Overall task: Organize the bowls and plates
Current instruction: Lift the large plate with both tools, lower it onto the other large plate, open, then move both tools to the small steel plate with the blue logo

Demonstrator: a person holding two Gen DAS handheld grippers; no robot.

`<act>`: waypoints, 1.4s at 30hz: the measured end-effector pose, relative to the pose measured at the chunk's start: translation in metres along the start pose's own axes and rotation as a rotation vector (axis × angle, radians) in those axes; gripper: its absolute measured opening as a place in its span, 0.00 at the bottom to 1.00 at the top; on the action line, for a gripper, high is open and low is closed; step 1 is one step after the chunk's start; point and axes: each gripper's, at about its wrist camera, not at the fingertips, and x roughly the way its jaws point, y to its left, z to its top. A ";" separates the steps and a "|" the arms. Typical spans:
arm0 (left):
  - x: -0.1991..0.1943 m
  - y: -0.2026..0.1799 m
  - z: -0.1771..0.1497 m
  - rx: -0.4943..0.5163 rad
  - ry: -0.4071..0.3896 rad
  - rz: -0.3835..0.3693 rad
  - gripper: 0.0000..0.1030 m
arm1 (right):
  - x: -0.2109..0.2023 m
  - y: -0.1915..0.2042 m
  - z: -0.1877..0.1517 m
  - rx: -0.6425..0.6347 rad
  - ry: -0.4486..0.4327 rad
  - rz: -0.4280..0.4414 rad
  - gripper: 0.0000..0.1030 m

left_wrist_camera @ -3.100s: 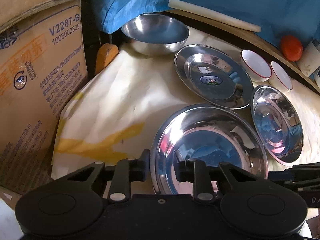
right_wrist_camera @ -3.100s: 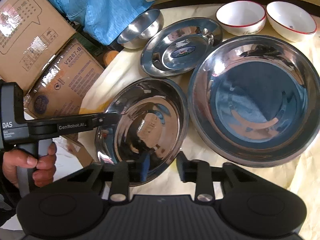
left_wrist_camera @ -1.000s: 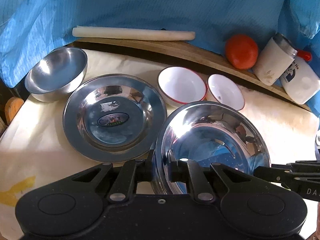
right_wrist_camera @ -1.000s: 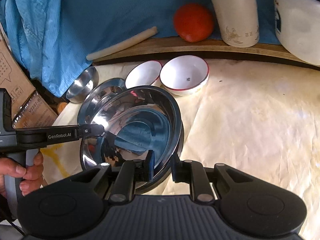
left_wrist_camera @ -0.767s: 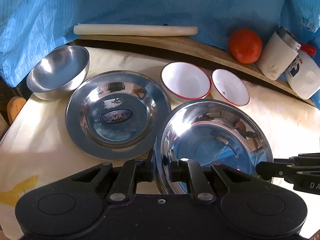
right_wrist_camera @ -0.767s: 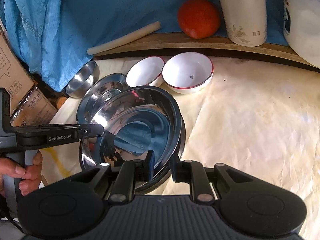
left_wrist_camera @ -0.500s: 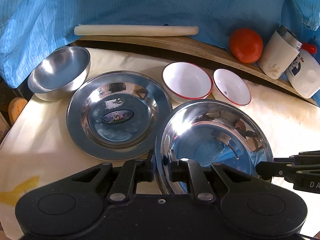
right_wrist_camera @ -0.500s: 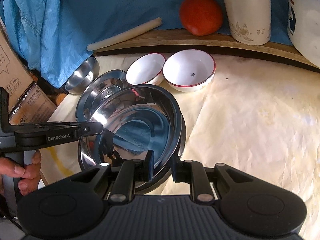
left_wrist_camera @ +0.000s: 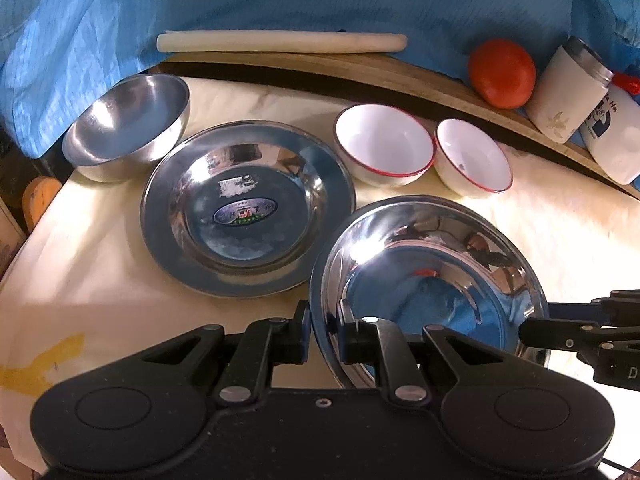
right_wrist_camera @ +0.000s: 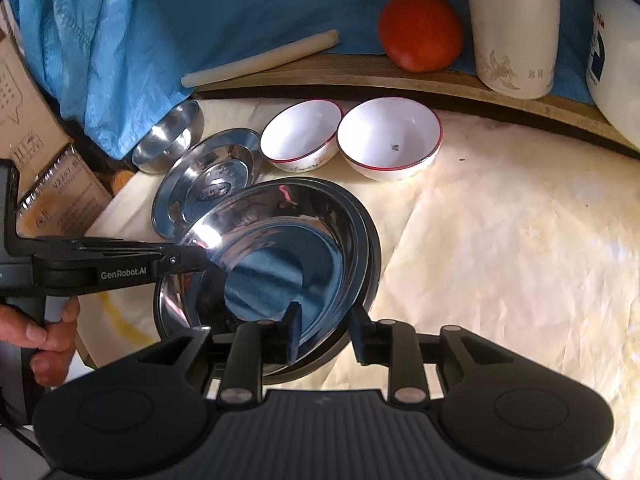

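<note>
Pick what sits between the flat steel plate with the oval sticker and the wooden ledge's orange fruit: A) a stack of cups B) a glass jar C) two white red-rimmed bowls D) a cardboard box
C: two white bowls with red rims stand side by side between the stickered steel plate and the orange fruit.

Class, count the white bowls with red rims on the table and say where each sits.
2. One white bowl sits beside the flat steel plate; the other sits beside it, nearer the orange fruit. None appears hidden.
</note>
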 end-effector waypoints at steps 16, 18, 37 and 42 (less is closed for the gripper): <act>-0.018 0.006 -0.006 -0.005 -0.070 0.011 0.53 | -0.014 0.014 -0.009 -0.021 -0.069 -0.065 0.65; -0.024 0.009 -0.008 -0.010 -0.089 0.014 0.61 | -0.017 0.018 -0.011 -0.023 -0.087 -0.067 0.74; -0.057 0.082 -0.020 -0.196 -0.177 0.053 0.99 | -0.032 0.072 -0.003 -0.080 -0.299 -0.052 1.00; -0.054 0.102 -0.020 -0.247 -0.171 0.053 0.99 | -0.025 0.086 0.002 -0.092 -0.287 -0.046 1.00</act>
